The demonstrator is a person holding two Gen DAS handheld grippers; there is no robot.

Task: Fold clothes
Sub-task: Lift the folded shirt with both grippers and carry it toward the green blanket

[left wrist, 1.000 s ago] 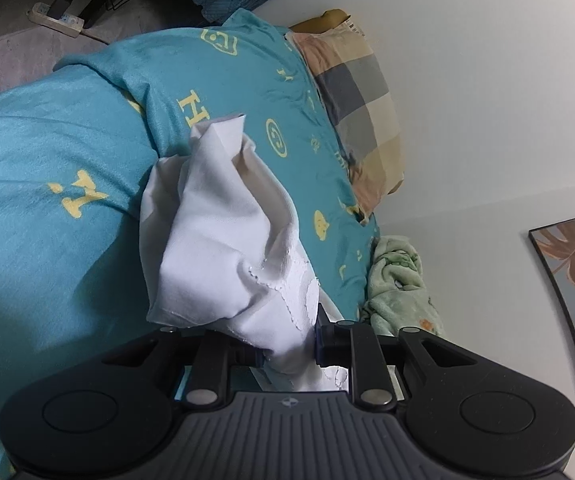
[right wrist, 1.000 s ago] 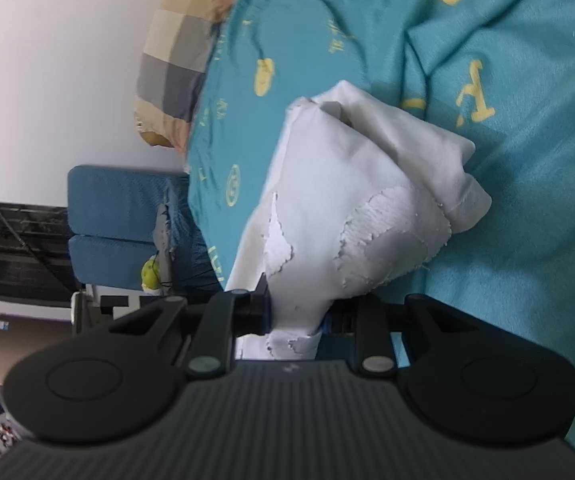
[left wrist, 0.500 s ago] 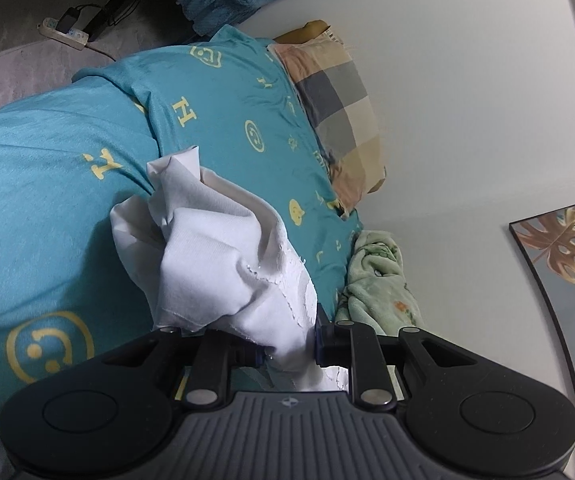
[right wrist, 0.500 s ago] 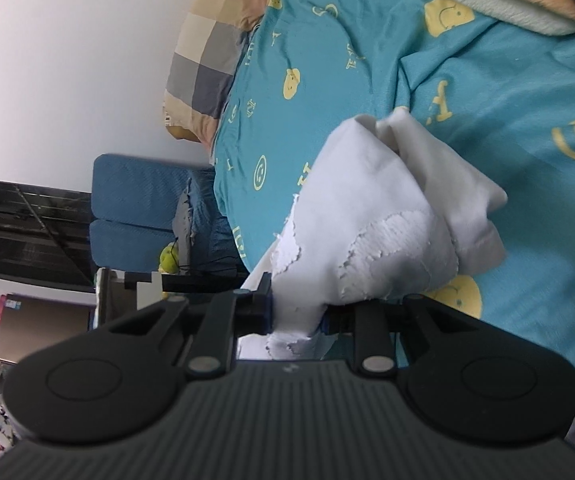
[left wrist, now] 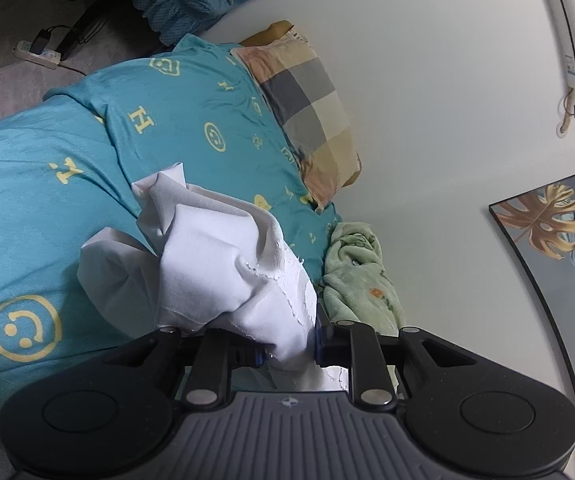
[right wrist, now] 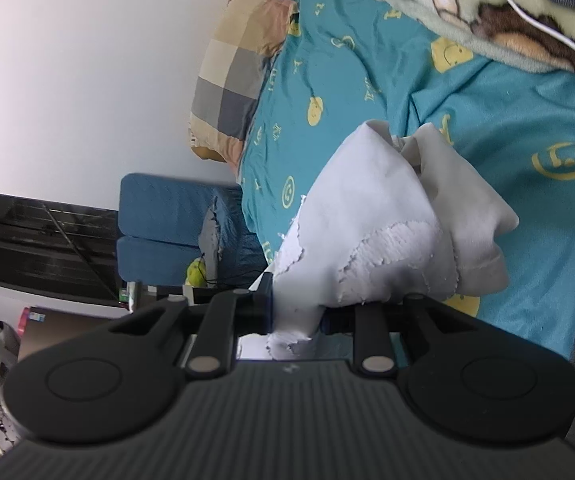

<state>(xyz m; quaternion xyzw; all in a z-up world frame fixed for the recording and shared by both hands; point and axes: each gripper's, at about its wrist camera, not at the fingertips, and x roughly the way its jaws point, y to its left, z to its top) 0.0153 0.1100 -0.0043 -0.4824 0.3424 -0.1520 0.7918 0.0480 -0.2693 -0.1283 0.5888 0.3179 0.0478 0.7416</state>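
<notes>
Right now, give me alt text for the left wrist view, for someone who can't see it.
The black left gripper is shut on a bunched white cloth garment, held above a teal bedspread with yellow smiley faces. Beyond lie a checked pillow against a white wall and a crumpled pale green blanket.

Soft even indoor light, mild shadows, strong fisheye bending, slightly blurred edges

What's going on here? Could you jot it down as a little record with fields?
Place: bed with a teal sheet
Garment: white shirt, bunched, not yet folded
Left gripper: shut on the shirt
Right gripper: shut on the shirt
Pillow: checked, at the wall end of the bed
Blanket: green, crumpled at the bed's edge
</notes>
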